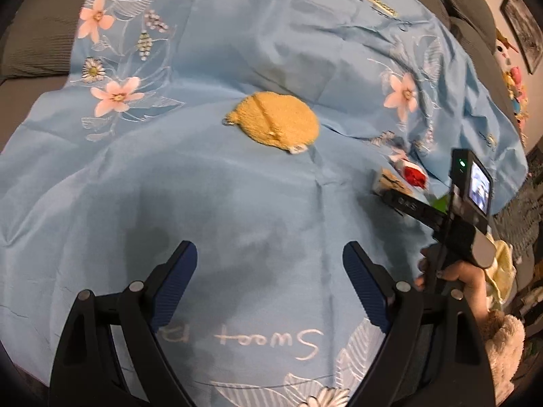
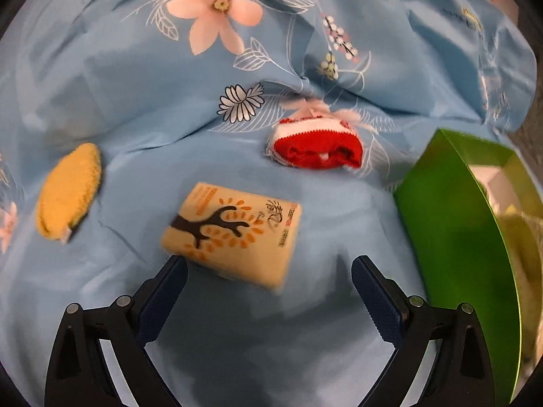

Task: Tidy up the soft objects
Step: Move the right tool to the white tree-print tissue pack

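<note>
A round yellow fluffy pad [image 1: 276, 120] lies on the blue flowered sheet [image 1: 203, 203], well ahead of my open left gripper [image 1: 269, 264], which has nothing between its fingers. In the right wrist view the same yellow pad [image 2: 68, 191] lies at the left. A cream tissue pack with a tree print [image 2: 232, 235] rests just ahead of my right gripper [image 2: 269, 276], whose jaws stand wide open over bare sheet. A rolled red and white sock [image 2: 317, 147] lies beyond the pack. The pack [image 1: 390, 179] and sock [image 1: 414, 173] also show in the left wrist view, partly hidden behind the right gripper's body.
A green open box [image 2: 451, 230] stands at the right with pale soft things inside. The sheet [image 2: 135, 101] is wrinkled and raised toward the back. A hand in a fluffy sleeve [image 1: 502, 346] holds the right gripper handle. Grey cushions [image 1: 37, 37] border the sheet.
</note>
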Motion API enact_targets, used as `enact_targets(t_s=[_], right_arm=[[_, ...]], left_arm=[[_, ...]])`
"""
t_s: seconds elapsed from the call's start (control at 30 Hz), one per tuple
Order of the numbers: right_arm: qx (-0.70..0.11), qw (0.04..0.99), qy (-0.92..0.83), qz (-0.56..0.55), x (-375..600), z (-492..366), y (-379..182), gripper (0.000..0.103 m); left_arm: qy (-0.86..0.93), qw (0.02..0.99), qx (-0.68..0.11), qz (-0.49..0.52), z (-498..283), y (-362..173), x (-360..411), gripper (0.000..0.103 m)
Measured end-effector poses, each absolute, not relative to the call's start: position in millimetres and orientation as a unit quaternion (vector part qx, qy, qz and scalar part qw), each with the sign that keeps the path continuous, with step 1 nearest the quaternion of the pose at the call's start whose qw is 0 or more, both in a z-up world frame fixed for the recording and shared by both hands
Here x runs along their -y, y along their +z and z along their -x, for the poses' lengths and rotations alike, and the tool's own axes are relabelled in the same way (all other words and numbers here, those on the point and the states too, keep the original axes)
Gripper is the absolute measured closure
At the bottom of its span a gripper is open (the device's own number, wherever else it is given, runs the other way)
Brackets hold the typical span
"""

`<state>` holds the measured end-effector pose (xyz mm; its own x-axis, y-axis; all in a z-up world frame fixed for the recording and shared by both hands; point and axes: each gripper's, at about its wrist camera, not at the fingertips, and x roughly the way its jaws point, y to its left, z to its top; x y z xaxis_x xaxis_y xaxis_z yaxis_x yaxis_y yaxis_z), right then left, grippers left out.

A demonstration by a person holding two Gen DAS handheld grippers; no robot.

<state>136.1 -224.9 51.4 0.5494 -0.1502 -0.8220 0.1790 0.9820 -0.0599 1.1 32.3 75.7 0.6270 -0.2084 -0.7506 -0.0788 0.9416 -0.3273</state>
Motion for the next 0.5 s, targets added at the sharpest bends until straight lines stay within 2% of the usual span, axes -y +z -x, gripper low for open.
enact_targets(t_s=[0.07,0.1,0.13,0.3,0.5], right_arm=[[-0.463,0.882,-0.083,-0.024,229.5,-134.9,50.1,0.021],[-0.462,0.882,-0.083,-0.034,232.5,-133.6,51.0,0.039],[-0.463,0.881,-0.088,-0.039,235.0,-131.8,52.5,0.051],[-0.448,0.890,-0.057,-0.055,231.1,-112.9,74.2,0.062],[-0.438,0.897,0.005,-0.054,214.4,-85.8,96.2,0.063]], left_arm=[[-0.026,0.886,-0.430,0.170,-1.9,75.7,-38.1,0.016],[-0.026,0.886,-0.428,0.176,-2.0,76.5,-41.0,0.016],[-0.027,0.886,-0.427,0.180,-2.2,77.5,-42.8,0.016],[-0.024,0.888,-0.417,0.192,0.9,82.5,-50.6,0.016],[-0.022,0.885,-0.419,0.201,5.6,84.0,-53.2,0.016]])
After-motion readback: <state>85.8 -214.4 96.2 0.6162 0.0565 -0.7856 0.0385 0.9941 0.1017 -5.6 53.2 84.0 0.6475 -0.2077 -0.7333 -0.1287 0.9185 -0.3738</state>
